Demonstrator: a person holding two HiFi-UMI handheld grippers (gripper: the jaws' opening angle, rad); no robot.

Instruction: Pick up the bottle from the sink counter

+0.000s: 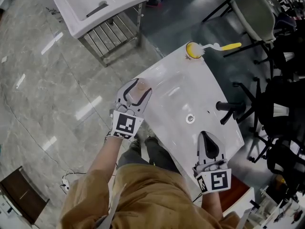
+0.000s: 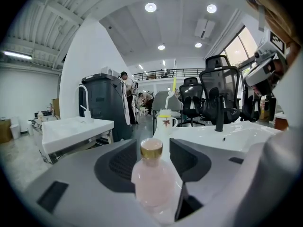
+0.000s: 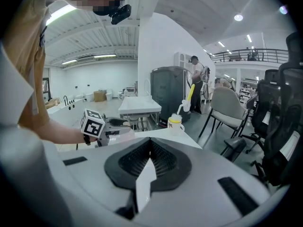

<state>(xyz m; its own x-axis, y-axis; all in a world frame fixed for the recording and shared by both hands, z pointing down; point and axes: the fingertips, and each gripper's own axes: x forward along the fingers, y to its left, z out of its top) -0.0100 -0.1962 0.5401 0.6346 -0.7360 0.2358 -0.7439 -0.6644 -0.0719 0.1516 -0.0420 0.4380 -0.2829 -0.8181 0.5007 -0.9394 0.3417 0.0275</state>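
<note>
A small pink bottle (image 1: 138, 93) with a gold cap stands upright on the near left corner of the white sink counter (image 1: 176, 87). My left gripper (image 1: 142, 86) is open, one jaw on each side of the bottle. In the left gripper view the bottle (image 2: 152, 181) fills the gap between the dark pads (image 2: 118, 162), and a little space shows at its neck. My right gripper (image 1: 206, 134) is shut and empty over the counter's near right edge. In its own view the right gripper (image 3: 150, 156) has its pads pressed together.
A white mug (image 1: 193, 50) holding a yellow-handled brush (image 1: 228, 46) stands at the counter's far corner. A black faucet (image 1: 228, 110) rises on the right side, with the drain (image 1: 190, 119) in the basin. A second sink unit (image 1: 97, 6) stands far left, and office chairs (image 1: 267, 104) crowd the right.
</note>
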